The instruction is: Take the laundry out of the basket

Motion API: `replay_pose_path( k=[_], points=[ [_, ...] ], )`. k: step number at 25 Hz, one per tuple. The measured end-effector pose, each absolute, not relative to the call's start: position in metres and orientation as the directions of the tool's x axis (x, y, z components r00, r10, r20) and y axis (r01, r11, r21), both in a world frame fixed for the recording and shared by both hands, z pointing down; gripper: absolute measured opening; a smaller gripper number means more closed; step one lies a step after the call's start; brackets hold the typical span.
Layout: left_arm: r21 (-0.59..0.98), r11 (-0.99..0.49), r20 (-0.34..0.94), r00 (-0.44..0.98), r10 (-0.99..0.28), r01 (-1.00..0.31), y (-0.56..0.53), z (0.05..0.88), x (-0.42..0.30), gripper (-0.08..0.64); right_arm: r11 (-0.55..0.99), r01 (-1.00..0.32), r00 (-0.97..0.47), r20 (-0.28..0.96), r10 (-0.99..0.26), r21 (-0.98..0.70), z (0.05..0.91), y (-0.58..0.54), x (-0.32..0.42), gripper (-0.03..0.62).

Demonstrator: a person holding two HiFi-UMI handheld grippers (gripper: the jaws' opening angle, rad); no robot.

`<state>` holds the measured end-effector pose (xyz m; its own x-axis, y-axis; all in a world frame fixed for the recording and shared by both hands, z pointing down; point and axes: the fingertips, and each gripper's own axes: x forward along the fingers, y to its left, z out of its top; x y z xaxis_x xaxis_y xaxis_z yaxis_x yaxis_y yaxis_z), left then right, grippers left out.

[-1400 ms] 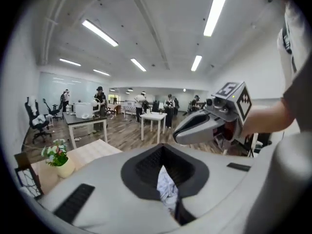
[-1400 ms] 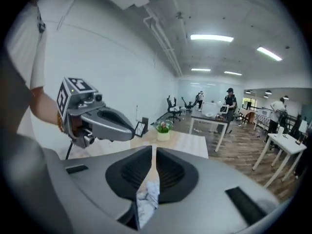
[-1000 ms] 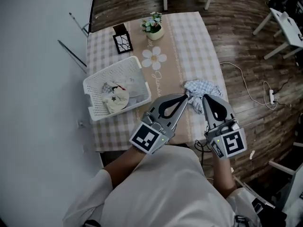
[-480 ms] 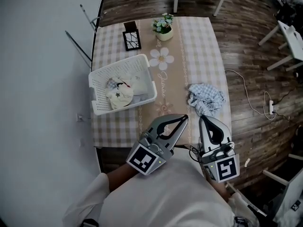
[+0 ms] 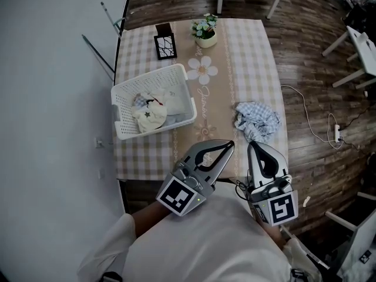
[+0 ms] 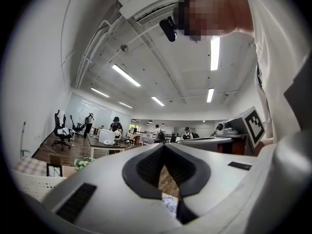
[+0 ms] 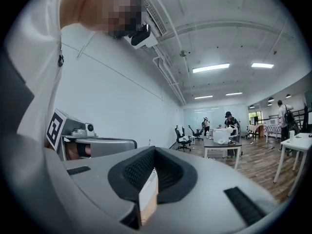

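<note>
A white slotted laundry basket [image 5: 124,90] stands on the left half of the checked table [image 5: 252,46], with pale crumpled laundry [image 5: 150,113] inside. A blue-and-white checked cloth [image 5: 257,119] lies bunched on the table's right side. My left gripper [image 5: 231,143] is shut and empty near the table's front edge, tilted up. My right gripper [image 5: 251,144] is shut and empty beside it, just below the checked cloth. In both gripper views the jaws point up toward the room and ceiling, with nothing between them; a scrap of the checked cloth [image 6: 170,204] shows through the left jaws' gap.
A small flower pot [image 5: 205,33] and a dark framed card [image 5: 165,42] stand at the table's far end. A beige runner with a daisy print [image 5: 203,70] runs down the middle. A cable [image 5: 311,117] lies on the wooden floor at right. White wall at left.
Both grippers have drawn back from the checked cloth toward the person and the table's front edge. The cloth lies loose on the table. Little moved in the last half second.
</note>
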<state>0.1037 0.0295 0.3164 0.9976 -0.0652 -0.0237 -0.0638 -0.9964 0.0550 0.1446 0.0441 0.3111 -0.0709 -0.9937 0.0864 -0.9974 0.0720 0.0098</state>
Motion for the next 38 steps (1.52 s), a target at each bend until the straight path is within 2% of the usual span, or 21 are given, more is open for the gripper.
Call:
replay_pose_path(
  k=[3, 6, 17, 21, 26, 30, 34, 35, 37, 38],
  points=[
    [0.017, -0.996, -0.039, 0.995, -0.089, -0.088, 0.024, 0.312, 0.095, 0.015, 0.091, -0.996, -0.09, 0.093, -0.992, 0.006, 0.313, 0.038, 0.138, 0.005],
    [0.037, -0.986, -0.025, 0.986, -0.165, -0.164, 0.013, 0.317, 0.075, 0.015, 0.139, -0.99, -0.139, 0.095, -0.986, -0.005, 0.318, 0.027, 0.123, 0.005],
    [0.066, -0.852, 0.02, 0.854, -0.519, -0.519, -0.044, 0.321, -0.05, 0.015, 0.497, -0.867, -0.498, 0.098, -0.862, -0.039, 0.325, -0.039, -0.004, 0.005],
    [0.087, -0.817, 0.046, 0.822, -0.568, -0.57, -0.055, 0.324, -0.078, 0.015, 0.546, -0.836, -0.548, 0.1, -0.831, -0.052, 0.324, -0.053, -0.032, 0.005],
    [0.059, -0.826, 0.029, 0.828, -0.559, -0.56, -0.068, 0.318, -0.088, 0.015, 0.565, -0.825, -0.563, 0.099, -0.82, -0.007, 0.319, -0.063, -0.044, 0.003],
    [-0.154, -0.869, 0.001, 0.88, -0.476, -0.47, -0.09, 0.298, -0.077, 0.025, 0.59, -0.8, -0.577, 0.133, -0.806, 0.105, 0.315, -0.081, -0.042, 0.013],
    [-0.28, -0.877, 0.053, 0.906, -0.421, -0.391, -0.138, 0.3, -0.074, 0.092, 0.63, -0.73, -0.611, 0.163, -0.775, 0.265, 0.309, -0.123, -0.048, 0.034],
    [-0.289, -0.884, 0.103, 0.906, -0.41, -0.367, -0.149, 0.31, -0.076, 0.12, 0.633, -0.737, -0.591, 0.228, -0.774, 0.239, 0.321, -0.132, -0.046, 0.034],
    [-0.31, -0.915, 0.313, 0.881, -0.355, -0.258, -0.17, 0.352, -0.081, 0.18, 0.63, -0.763, -0.547, 0.379, -0.747, 0.141, 0.357, -0.152, -0.043, 0.043],
    [-0.329, -0.927, 0.427, 0.847, -0.318, -0.182, -0.18, 0.376, -0.084, 0.212, 0.649, -0.748, -0.553, 0.411, -0.725, 0.138, 0.37, -0.165, -0.046, 0.092]
  ],
)
